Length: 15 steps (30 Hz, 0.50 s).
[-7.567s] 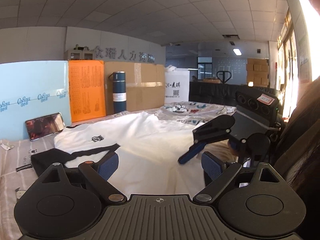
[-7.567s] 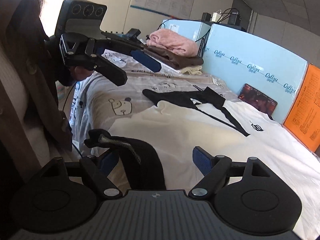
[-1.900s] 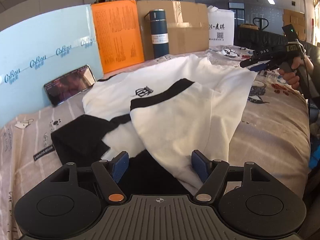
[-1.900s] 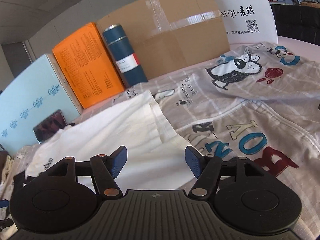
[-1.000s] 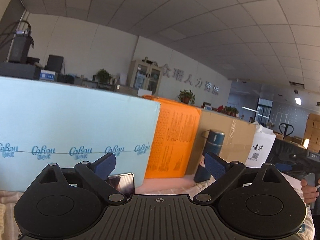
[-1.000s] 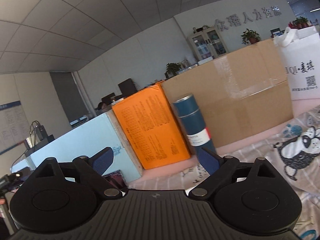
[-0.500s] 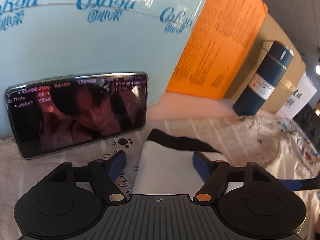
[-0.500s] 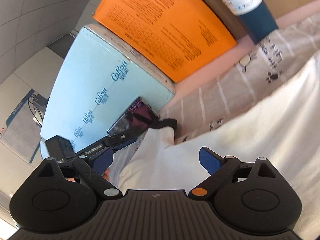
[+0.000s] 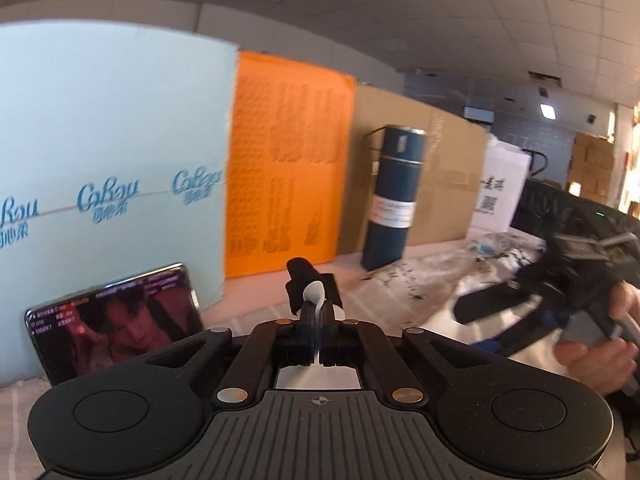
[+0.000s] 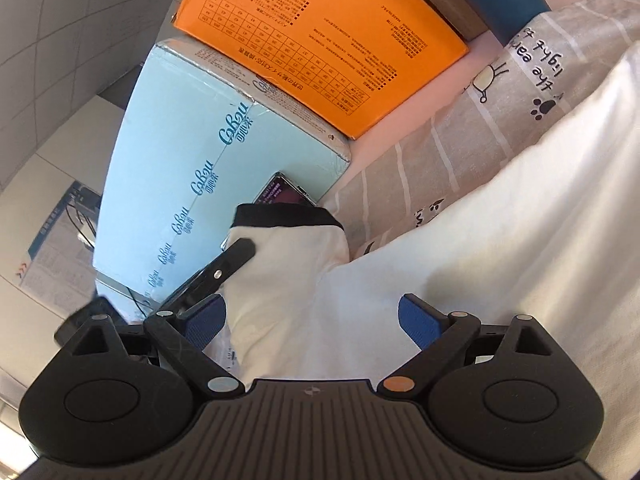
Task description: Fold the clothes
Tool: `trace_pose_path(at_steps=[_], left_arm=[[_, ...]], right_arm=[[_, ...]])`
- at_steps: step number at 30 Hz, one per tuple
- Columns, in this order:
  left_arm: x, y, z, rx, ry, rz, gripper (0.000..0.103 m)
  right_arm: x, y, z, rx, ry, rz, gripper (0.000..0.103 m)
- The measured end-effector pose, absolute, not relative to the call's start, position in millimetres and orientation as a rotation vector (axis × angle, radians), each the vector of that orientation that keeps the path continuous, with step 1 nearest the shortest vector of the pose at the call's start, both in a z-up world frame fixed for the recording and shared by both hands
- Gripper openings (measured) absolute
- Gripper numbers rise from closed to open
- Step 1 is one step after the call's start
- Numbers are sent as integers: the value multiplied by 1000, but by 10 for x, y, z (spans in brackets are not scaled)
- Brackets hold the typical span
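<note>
A white shirt (image 10: 480, 248) with black trim lies on a bed sheet (image 10: 460, 136). Its sleeve (image 10: 288, 248), ending in a black cuff, is raised. My left gripper (image 9: 316, 320) is shut on that sleeve (image 9: 314, 294), and the cuff sticks up past the fingertips. In the right wrist view the left gripper (image 10: 236, 254) comes in from the left against the sleeve. My right gripper (image 10: 310, 316) is open over the shirt's shoulder, with white cloth between its blue pads (image 10: 416, 320) but not pressed. In the left wrist view, a hand (image 9: 600, 360) holds the right gripper (image 9: 488, 328) at right.
A phone (image 9: 116, 320) leans on a light blue box (image 9: 100, 184) just behind the sleeve. An orange box (image 9: 286, 196), a dark blue flask (image 9: 394, 200) and a cardboard box (image 9: 440, 184) line the back. A white bag (image 9: 500, 192) stands further right.
The left jaws, open around the sleeve half a second ago, have shut on it, and the view has tipped up. The right gripper has barely moved.
</note>
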State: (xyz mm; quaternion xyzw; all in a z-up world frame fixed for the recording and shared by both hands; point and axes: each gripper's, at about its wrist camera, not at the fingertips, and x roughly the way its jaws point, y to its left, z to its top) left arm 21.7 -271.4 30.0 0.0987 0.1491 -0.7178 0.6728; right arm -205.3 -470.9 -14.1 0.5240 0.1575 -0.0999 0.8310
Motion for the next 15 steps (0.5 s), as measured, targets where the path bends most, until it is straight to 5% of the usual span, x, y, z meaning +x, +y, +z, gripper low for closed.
trace_pose_path(at_steps=[7,15], left_arm=[[-452,-2088,374,334,192,-1721,0],[-545,-1699,81,316,327,-1730,1]], right_arm=[[-2175,-4714,-78,1171,285,-214,94],[-2823,-4876,213,1071,202,-475,93]])
